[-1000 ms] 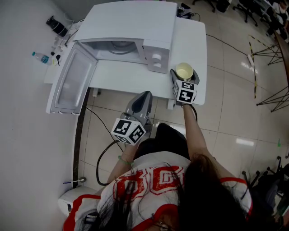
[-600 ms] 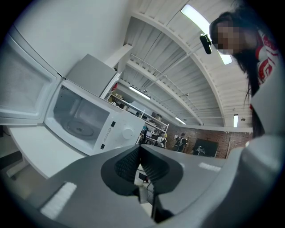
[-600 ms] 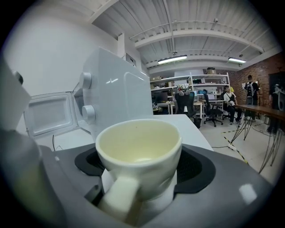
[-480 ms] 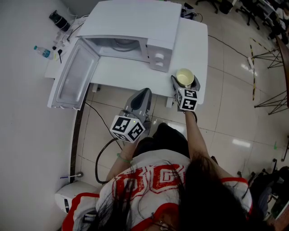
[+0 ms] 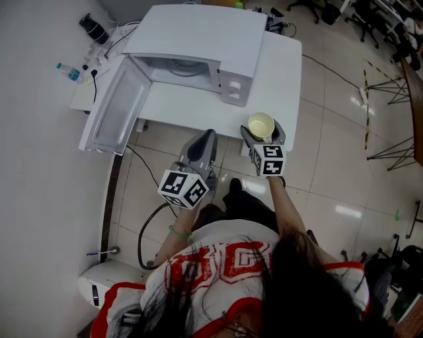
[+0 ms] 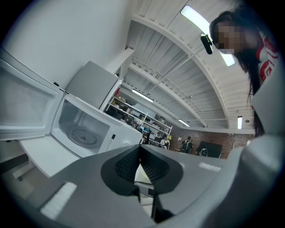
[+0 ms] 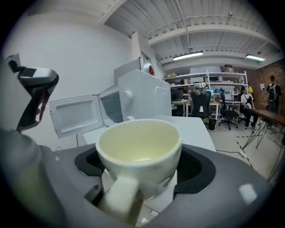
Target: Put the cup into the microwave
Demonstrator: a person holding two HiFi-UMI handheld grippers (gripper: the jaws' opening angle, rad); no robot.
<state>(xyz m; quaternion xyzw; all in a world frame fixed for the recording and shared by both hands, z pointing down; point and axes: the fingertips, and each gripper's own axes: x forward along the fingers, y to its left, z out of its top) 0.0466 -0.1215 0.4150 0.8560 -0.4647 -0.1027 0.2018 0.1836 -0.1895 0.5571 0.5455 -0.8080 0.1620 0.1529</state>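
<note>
A cream cup (image 5: 260,125) with a handle is held upright in my right gripper (image 5: 262,129), which is shut on it over the front right part of the white table (image 5: 281,69). In the right gripper view the cup (image 7: 139,144) fills the space between the dark pads (image 7: 196,167), handle toward the camera. The white microwave (image 5: 198,49) stands at the table's back left, its door (image 5: 117,109) swung wide open to the left. My left gripper (image 5: 203,141) hangs shut and empty in front of the table. Its jaws (image 6: 140,164) meet, and the microwave's glass turntable (image 6: 84,136) shows beyond them.
A bottle (image 5: 69,71), cables and small items lie on a low surface left of the microwave door. A black cable (image 5: 142,231) runs over the tiled floor. Office chairs (image 5: 360,13) and stands are at the far right. The left gripper (image 7: 35,93) shows in the right gripper view.
The right gripper with the cup has shifted slightly left and toward the person. The left gripper has stayed about where it was, in front of the table.
</note>
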